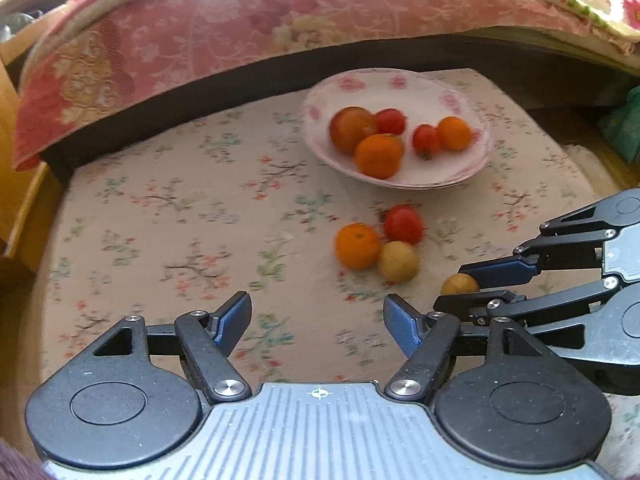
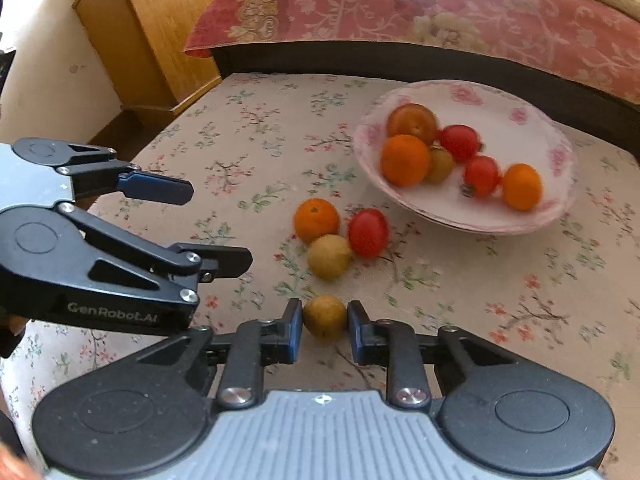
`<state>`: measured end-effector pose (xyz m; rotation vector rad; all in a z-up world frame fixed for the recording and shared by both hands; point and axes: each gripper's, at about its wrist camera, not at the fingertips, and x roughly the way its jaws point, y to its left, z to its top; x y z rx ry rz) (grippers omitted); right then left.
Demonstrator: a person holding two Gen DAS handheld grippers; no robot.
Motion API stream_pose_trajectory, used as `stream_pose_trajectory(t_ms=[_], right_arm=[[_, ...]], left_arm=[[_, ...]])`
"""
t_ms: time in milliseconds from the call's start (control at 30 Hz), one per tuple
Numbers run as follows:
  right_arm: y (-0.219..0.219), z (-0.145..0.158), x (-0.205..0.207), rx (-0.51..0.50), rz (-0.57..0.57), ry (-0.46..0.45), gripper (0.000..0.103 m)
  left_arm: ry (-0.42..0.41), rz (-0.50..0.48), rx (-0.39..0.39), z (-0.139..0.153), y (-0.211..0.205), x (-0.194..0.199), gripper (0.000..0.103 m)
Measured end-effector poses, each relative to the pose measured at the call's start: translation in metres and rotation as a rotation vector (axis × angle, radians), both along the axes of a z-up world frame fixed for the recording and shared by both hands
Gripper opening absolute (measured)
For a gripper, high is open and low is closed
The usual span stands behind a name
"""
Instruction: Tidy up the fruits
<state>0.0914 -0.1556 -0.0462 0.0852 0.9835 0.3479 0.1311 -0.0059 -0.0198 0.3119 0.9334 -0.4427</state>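
A white floral bowl [image 1: 460,100] [image 2: 560,136] holds several oranges and red tomatoes. On the flowered cloth lie an orange [image 1: 357,245] [image 2: 316,220], a red tomato [image 1: 403,224] [image 2: 368,232] and a yellow-brown fruit [image 1: 398,261] [image 2: 329,256], touching each other. My right gripper [image 2: 325,320] [image 1: 460,280] is shut on a second yellow-brown fruit [image 2: 325,316] [image 1: 459,284], low over the cloth. My left gripper [image 1: 317,312] [image 2: 218,228] is open and empty, left of the right one.
The cloth [image 1: 180,200] covers a small table. Behind it lies a bed with a pink floral cover [image 1: 240,40] [image 2: 440,8]. A wooden cabinet [image 2: 144,32] stands at the far left.
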Motion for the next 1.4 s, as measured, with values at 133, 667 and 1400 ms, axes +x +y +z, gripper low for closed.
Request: stream_pose_trajectory(t_ms=[133,667,1400], right_arm=[[-0.015,0.002,-0.010,-0.011,-0.030,0.006,0.029],[-0.052,-0.006,-0.021,0.023,-0.080,0.053,0.029],[-0.046,-0.004,-0.025,-0.021,-0.018,0.017,0.029]], left_arm=[[0.044,-0.015,-0.042,-0.007,-0.012,0.004,0.072],[0.061,-0.024,-0.082,-0.021,-0.044,0.015,0.051],[0.038,-0.062,0.028,-0.008,-0.036,-0.029,0.035]])
